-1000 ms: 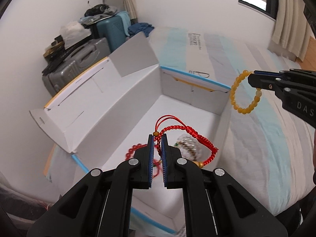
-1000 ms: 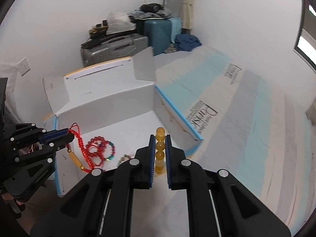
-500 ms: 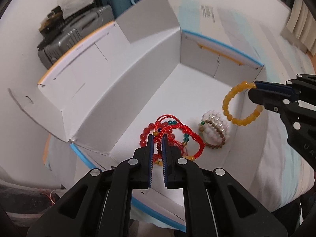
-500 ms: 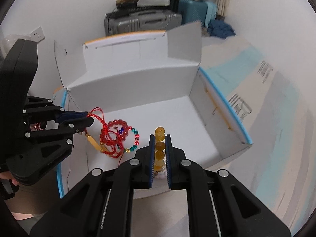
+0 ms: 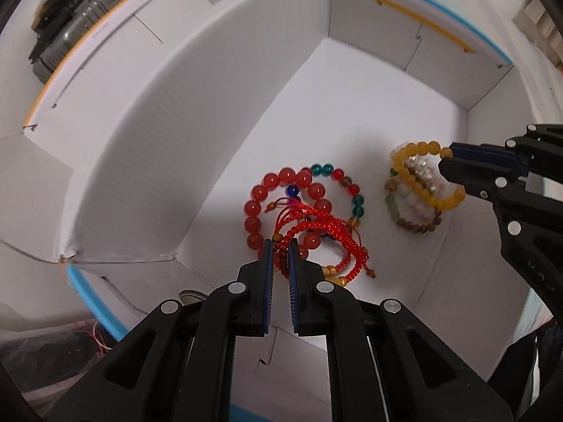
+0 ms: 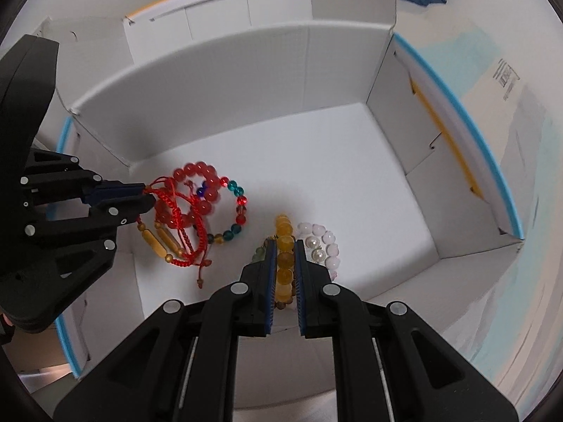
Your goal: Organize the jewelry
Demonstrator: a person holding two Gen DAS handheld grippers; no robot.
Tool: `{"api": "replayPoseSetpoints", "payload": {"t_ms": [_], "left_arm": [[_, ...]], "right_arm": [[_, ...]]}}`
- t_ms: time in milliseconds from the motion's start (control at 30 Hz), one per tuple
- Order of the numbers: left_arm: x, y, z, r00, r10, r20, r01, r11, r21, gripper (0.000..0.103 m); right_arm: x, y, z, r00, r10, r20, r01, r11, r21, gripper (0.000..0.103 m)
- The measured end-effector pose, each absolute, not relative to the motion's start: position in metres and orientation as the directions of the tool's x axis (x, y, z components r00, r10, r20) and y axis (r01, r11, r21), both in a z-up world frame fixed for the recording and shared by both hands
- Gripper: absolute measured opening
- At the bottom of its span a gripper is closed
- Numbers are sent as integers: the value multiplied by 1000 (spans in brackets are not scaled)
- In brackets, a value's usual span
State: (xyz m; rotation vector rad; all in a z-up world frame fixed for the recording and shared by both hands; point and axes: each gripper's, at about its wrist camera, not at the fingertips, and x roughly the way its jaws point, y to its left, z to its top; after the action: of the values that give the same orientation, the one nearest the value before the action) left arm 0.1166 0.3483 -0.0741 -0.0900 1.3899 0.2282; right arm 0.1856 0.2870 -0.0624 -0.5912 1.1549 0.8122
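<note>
1. Left gripper (image 5: 280, 246): jaws clamped on braided red cord bracelet (image 5: 309, 225), held inside open white cardboard box (image 5: 246, 52).
2. Red round-bead bracelet (image 5: 260, 193) lies just beyond its tips.
3. Right gripper (image 6: 284, 246): jaws clamped on yellow round-bead bracelet (image 6: 284, 246); pearl-and-pink bead bracelet (image 6: 322, 246) sits just right of it.

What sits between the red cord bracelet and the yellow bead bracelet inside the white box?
A ring of mixed teal, red and amber glass beads lies on the floor there, clearest in the right wrist view.
</note>
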Motion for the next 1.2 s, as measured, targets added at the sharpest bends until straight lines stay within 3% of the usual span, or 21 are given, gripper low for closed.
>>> {"api": "replayPoseSetpoints", "payload": {"t_ms": [267,300,333,500,533,667,767,933,1200], "left_arm": [[118,349,-79,164,113,-980,-218,973,75,11],[117,348,-79,166,119,-979,-219,972,81,13],[116,348,-77,174,129,-976,-222,971,88,15],[109,344,-57,257,160,-953,-253,963,94,50],[108,343,-53,268,164,-949,-254,962,95,53],[97,341,-33,335,199,-921,-294,951,98,84],[85,343,-15,395,207,-895,-331,941,71,93],[48,331,28,541,278,-794,-359,930,81,97],[10,306,50,568,316,-760,-392,916,88,97]], "right_arm": [[185,289,-64,199,260,-945,-807,591,-7,12],[184,289,-62,204,263,-943,-808,589,-11,13],[183,288,-61,212,265,-941,-809,587,-17,24],[177,277,-43,262,307,-915,-804,594,-31,52],[175,274,-40,273,314,-909,-804,594,-37,56],[170,265,-24,306,342,-889,-802,595,-47,67],[165,255,-12,336,373,-865,-795,605,-48,79],[152,235,16,383,427,-819,-786,616,-47,93],[119,199,52,480,464,-744,-730,682,-47,96]]}}
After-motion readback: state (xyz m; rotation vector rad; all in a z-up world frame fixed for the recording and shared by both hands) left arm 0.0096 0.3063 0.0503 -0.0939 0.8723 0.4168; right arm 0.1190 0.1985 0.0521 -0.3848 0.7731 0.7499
